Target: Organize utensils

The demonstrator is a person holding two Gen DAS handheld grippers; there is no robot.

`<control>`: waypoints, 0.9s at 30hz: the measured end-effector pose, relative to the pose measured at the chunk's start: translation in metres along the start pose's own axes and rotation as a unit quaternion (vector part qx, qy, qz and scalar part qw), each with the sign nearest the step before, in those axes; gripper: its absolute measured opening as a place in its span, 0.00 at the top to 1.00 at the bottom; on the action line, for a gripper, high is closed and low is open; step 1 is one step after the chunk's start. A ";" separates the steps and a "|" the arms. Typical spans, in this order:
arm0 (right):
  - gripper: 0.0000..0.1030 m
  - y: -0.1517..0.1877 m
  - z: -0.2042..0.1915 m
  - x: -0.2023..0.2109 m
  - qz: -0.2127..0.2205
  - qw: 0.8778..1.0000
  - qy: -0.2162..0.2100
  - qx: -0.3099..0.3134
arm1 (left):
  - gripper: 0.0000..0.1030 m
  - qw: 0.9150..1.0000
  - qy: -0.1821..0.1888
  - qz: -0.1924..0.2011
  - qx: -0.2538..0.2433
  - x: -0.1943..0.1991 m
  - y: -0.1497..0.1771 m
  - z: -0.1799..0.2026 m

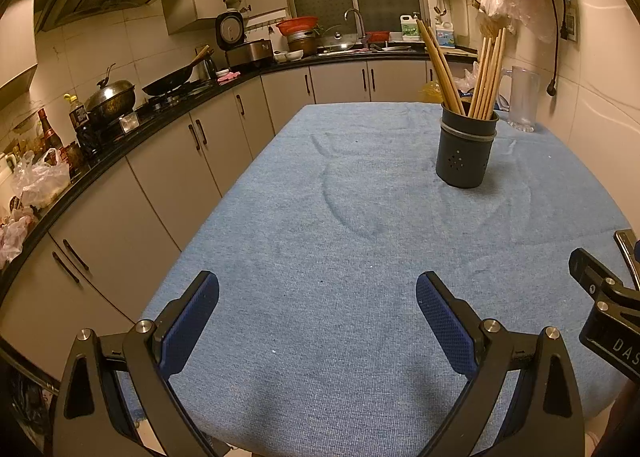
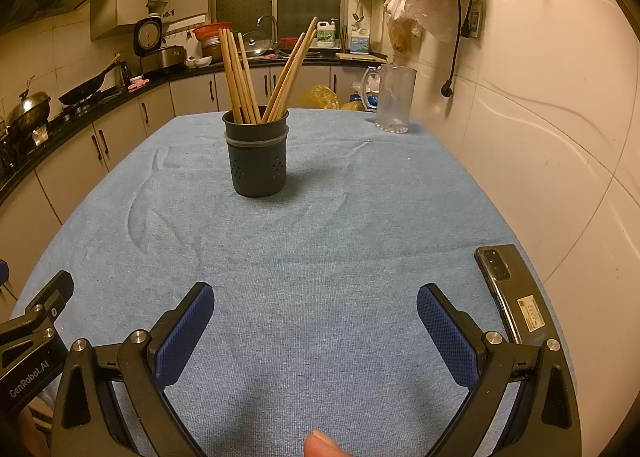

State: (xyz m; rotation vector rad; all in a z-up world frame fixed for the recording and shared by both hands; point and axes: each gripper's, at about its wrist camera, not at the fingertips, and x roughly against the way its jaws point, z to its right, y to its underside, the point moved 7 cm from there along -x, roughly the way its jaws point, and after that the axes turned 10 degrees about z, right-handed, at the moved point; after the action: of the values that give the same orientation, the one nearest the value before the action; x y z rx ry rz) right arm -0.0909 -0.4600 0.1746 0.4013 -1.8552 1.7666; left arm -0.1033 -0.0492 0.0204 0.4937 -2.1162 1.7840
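Note:
A dark perforated utensil holder stands upright on the blue tablecloth, with several wooden chopsticks leaning in it. My left gripper hovers open over the near end of the table, nothing between its blue pads. My right gripper is likewise open and empty, well short of the holder. Each gripper's body shows at the edge of the other's view.
A black phone lies at the table's right edge beside my right gripper. A clear plastic jug stands at the far right corner by the tiled wall. Kitchen counter and cabinets run along the left. A fingertip shows at the bottom.

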 end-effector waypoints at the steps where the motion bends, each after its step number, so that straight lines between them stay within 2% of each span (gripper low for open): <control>1: 0.00 0.000 0.000 0.000 0.000 1.000 0.000 0.000 | 0.04 1.000 0.000 0.000 0.000 0.000 0.000 0.000; 27: 0.00 0.003 -0.001 -0.003 -0.004 1.000 -0.002 0.001 | 0.04 1.000 0.004 0.000 0.002 0.000 0.001 0.003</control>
State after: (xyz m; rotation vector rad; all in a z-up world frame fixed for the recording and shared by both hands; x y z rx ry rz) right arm -0.0904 -0.4596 0.1703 0.4129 -1.8525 1.7629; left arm -0.1036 -0.0518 0.0193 0.4867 -2.1076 1.7883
